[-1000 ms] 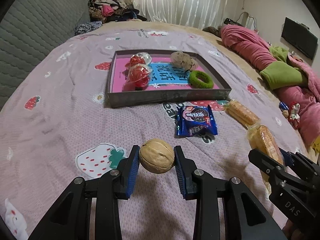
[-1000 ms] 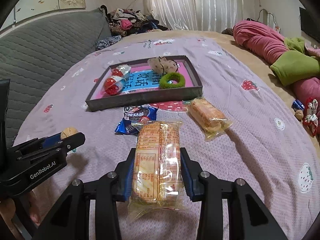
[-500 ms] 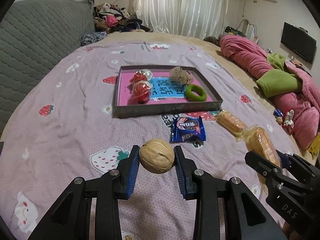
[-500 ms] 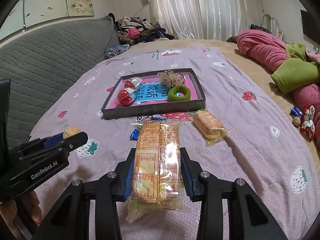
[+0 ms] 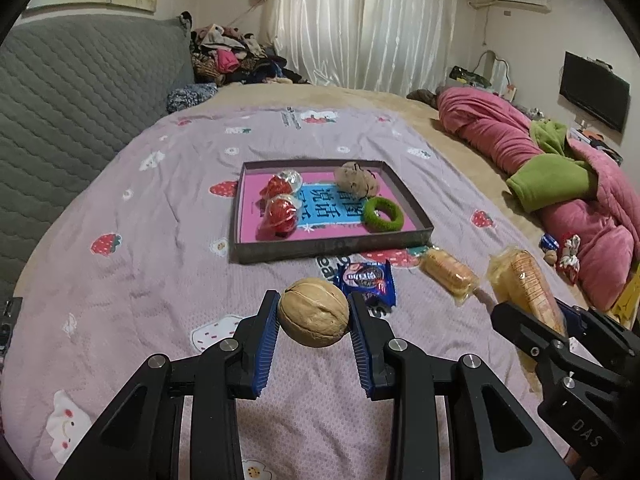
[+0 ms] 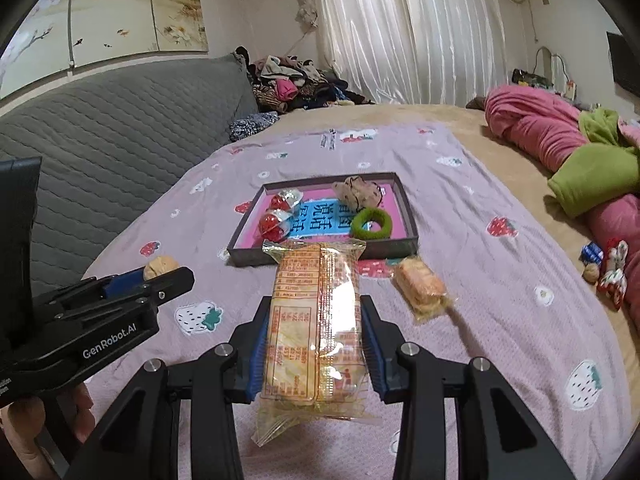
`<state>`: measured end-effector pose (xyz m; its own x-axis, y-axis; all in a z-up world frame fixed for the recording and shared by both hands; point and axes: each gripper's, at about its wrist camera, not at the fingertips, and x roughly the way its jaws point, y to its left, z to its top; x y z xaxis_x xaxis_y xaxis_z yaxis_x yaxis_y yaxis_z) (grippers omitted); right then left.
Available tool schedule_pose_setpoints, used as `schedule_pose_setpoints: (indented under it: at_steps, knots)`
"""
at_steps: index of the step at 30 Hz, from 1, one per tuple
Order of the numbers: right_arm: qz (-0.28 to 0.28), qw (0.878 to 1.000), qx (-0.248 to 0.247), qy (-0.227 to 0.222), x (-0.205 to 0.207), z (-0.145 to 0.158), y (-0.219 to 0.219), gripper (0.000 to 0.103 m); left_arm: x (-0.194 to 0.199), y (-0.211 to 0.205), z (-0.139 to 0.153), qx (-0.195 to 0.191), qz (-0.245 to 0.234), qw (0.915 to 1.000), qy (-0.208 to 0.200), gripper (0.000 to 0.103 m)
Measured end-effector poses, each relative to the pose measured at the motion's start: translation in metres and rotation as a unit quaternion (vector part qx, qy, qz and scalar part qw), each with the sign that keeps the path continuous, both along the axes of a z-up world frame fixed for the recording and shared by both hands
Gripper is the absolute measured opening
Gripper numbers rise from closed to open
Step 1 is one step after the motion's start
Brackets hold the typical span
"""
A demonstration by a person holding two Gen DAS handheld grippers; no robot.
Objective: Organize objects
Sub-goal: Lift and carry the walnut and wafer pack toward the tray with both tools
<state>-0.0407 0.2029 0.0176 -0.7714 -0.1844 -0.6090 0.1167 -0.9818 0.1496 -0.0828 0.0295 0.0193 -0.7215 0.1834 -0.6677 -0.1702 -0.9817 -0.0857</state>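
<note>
My left gripper is shut on a tan walnut, held above the purple bedspread. My right gripper is shut on a long yellow cracker packet, also lifted off the bed. Ahead lies a shallow grey box with a pink and blue floor; it holds two red wrapped sweets, a brown plush lump and a green hair ring. In front of the box lie a blue biscuit packet and a smaller yellow cracker packet. The left gripper also shows at the right wrist view's left edge.
A grey quilted headboard runs along the left. A pile of clothes sits at the far end. A pink and green duvet lies along the right, with small items beside it. A hand holds the left gripper.
Both grippers have risen with their loads, so the box and packets look smaller and farther away. More of the room shows above the bed. The grips are the same.
</note>
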Motion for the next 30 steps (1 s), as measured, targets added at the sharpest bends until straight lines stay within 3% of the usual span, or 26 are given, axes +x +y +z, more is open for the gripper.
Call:
schedule_pose_setpoints:
  at_steps: [19,30]
  knots:
    - [0.010,0.999,0.029,0.038,-0.017,0.047,0.016,0.041,-0.024,0.021,0.034,-0.014,-0.014,0.9996,0.022,0.035]
    - [0.013,0.997,0.047,0.057,-0.053,0.074,0.024,0.041,-0.058,0.031,0.051,-0.011,-0.013,0.9993,0.032,0.035]
